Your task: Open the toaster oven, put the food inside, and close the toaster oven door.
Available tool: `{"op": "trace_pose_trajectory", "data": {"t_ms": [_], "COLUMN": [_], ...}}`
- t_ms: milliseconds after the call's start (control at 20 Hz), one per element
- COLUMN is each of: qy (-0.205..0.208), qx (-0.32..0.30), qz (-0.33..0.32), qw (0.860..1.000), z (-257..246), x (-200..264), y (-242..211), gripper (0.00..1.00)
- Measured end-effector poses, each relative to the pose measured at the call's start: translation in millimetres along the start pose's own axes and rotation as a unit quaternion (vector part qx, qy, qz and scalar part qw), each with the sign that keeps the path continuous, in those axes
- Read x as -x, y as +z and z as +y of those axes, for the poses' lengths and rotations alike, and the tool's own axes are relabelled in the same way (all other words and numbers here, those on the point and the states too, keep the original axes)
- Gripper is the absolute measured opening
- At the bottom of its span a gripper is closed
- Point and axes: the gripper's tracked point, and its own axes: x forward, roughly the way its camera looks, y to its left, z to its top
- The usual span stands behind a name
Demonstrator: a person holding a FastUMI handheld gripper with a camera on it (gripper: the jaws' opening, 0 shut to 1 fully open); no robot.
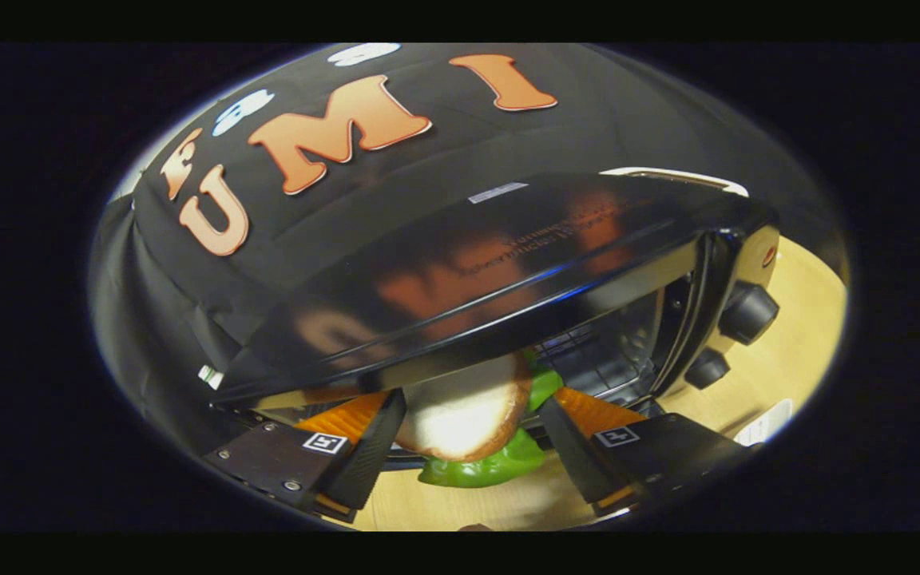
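Gripper view: sandwich [466,419] between claw [472,435] fingers.

The toaster oven [460,279] mouth stands open ahead; the sandwich [468,415] between the gripper [472,423] fingers fills its lower opening.

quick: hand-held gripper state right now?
Hand-held gripper: closed on the sandwich, a finger against each side, at the open mouth of the toaster oven.
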Motion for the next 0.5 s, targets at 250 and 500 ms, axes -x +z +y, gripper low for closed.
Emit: {"op": "trace_pose_trajectory", "data": {"t_ms": [250, 500], "qy": [0.002, 0.040], "qx": [0.052, 0.118], "qz": [0.008, -0.014], "qw": [0.999, 0.992], "z": [-2, 9], "x": [28, 67], "y": [-6, -1], "gripper": [0.97, 0.97]}}
